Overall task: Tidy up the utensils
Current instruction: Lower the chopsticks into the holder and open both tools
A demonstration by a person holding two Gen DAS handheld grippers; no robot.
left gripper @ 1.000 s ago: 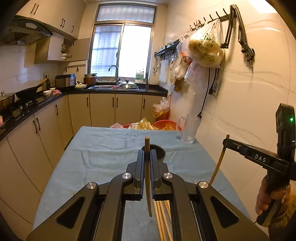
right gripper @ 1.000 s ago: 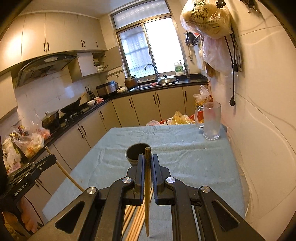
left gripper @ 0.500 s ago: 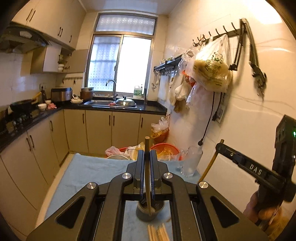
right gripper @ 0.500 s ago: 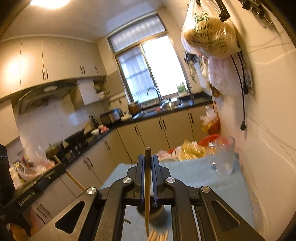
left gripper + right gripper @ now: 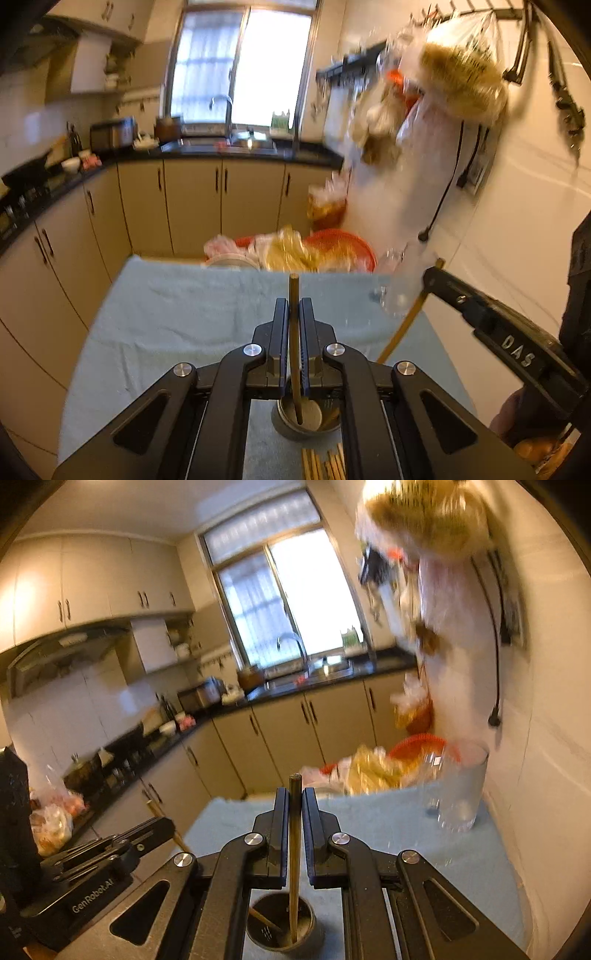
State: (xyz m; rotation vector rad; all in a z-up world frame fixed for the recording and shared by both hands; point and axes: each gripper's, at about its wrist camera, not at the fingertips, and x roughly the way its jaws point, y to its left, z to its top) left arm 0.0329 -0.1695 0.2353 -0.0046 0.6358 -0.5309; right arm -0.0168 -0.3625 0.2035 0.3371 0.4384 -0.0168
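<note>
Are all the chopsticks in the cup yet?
Not yet. In hand: the left gripper and right gripper each clamp one chopstick, both tips dipping into the metal cup. Neither is let go. Left: a bunch of loose chopsticks lies on the blue cloth beside the cup.
</note>
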